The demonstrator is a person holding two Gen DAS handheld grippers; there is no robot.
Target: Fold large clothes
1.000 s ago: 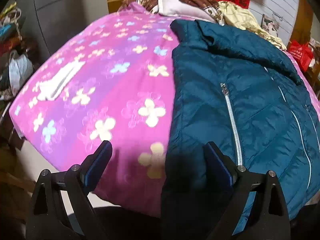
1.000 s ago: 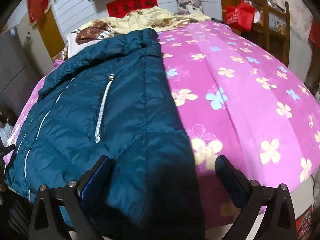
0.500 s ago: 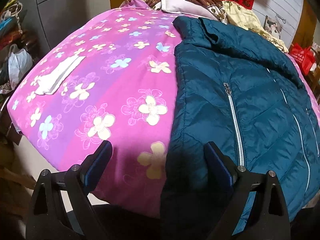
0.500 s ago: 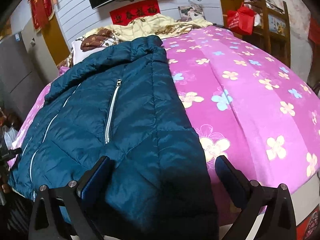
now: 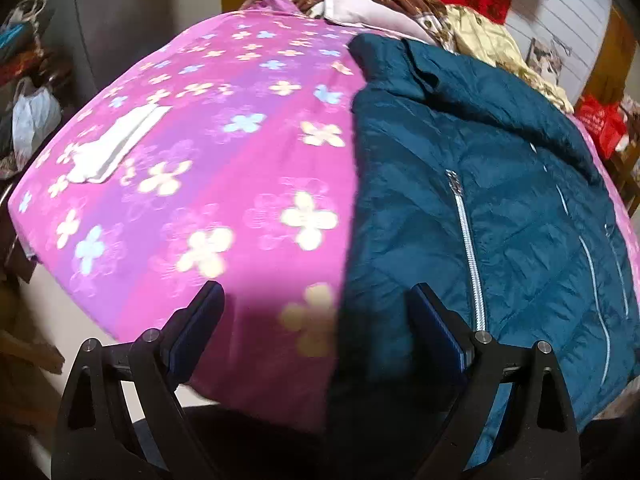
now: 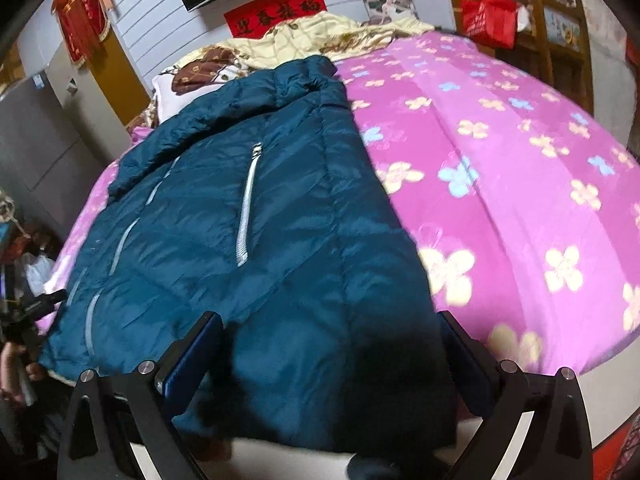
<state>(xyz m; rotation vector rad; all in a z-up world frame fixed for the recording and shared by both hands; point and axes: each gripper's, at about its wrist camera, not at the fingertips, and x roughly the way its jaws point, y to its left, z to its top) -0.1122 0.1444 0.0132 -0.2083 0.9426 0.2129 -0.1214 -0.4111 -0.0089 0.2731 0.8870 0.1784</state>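
- We find the teal quilted jacket (image 6: 256, 248) laid flat, front up, on the bed (image 5: 192, 184); its hem hangs over the bed's near edge and its collar points toward the pillows (image 5: 360, 4) at the far end.
- The sleeves appear already laid in over the body, though we cannot confirm this from either view.
- The left tool (image 5: 316, 336) stands with jaws wide apart over the jacket's side edge near the hem, gripping nothing.
- The right tool (image 6: 332, 356) is likewise spread wide over the hem at the jacket's other side, empty.
- We judge the step in hand to be the approach to the hem, ahead of a lengthwise fold toward the collar.
- The next move calls for each tool to close on its hem corner, both layers together, then lift evenly.
- A white folded cloth (image 5: 112, 148) lies well apart from the jacket, toward the bed's side edge.
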